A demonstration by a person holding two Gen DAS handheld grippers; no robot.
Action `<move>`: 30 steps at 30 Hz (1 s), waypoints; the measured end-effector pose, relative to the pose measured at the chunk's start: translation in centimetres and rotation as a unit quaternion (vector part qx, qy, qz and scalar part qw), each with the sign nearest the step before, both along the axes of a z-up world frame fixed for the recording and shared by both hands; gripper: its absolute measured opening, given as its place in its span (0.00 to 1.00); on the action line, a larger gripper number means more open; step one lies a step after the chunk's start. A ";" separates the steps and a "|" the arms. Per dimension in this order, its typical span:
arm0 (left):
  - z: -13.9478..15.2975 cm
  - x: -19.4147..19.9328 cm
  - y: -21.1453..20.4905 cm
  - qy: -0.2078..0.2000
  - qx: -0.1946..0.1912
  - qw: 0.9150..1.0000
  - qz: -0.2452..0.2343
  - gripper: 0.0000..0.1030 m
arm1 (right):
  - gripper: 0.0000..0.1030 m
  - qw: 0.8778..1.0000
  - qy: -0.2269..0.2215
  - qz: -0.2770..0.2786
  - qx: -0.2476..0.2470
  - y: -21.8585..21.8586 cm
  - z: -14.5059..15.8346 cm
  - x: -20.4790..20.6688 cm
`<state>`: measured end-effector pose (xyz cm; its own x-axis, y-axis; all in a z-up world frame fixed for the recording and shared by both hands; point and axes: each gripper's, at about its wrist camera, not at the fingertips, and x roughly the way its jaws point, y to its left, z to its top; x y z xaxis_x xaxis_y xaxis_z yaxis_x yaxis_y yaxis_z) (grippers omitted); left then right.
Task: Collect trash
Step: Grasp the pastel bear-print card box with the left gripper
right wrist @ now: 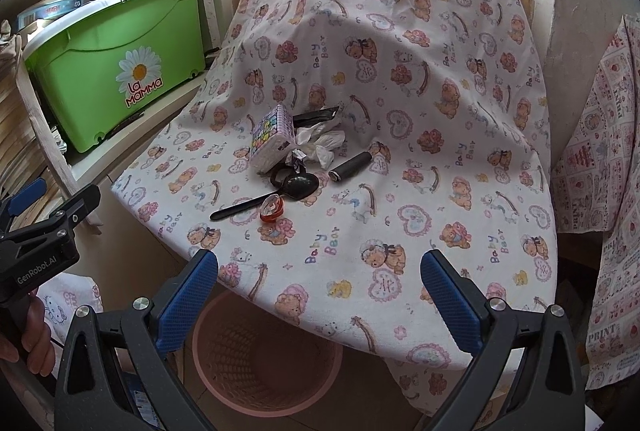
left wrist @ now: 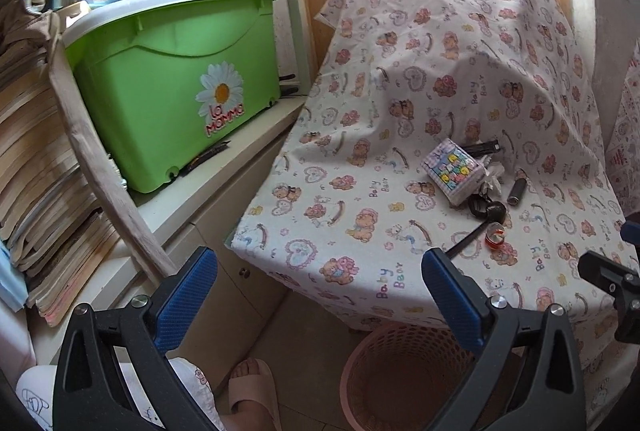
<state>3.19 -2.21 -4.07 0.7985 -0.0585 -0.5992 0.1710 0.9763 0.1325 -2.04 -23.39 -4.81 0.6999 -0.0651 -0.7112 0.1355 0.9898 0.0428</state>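
Trash sits in a small cluster on the surface (right wrist: pixel 360 215), which is draped in a teddy-bear print cloth: a tissue pack (right wrist: pixel 269 145) with a colourful label, crumpled white tissue (right wrist: pixel 322 143) just beside it, a black wrapper (right wrist: pixel 316 114) behind, a dark cylinder (right wrist: pixel 352 167) lying on its side, a black spoon (right wrist: pixel 276 195) and a small red cap (right wrist: pixel 273 210) touching the spoon's handle. Below the near edge of the surface stands a pink perforated basket (right wrist: pixel 264 355) on the floor. Both grippers hover short of the cluster, each holding nothing: the left gripper (left wrist: pixel 320 295) has its blue-padded fingers spread wide, and the right gripper (right wrist: pixel 320 295) is likewise wide apart. To the left, a green bin (left wrist: pixel 176 87) with a daisy sticker rests on a white shelf (left wrist: pixel 224 159).
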 end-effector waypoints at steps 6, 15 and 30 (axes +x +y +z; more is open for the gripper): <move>0.3 1.7 -3.0 0.051 0.018 0.997 -0.049 0.86 | 0.92 1.000 0.008 -0.004 0.020 -2.1 1.0 1.4; 1.7 8.3 -5.0 0.131 -0.031 0.989 -0.062 0.74 | 0.76 0.999 0.031 0.025 0.037 -4.9 2.3 5.6; -2.5 20.0 -10.4 0.348 -0.196 0.917 0.011 0.70 | 0.59 0.985 0.043 -0.004 0.169 -10.6 -0.7 11.4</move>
<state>23.21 -12.65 -6.60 0.2337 -0.3666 -0.9006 0.0603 0.9299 -0.3629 9.33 -34.02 -5.54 0.6360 0.1808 -0.7502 0.1601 0.9201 0.3574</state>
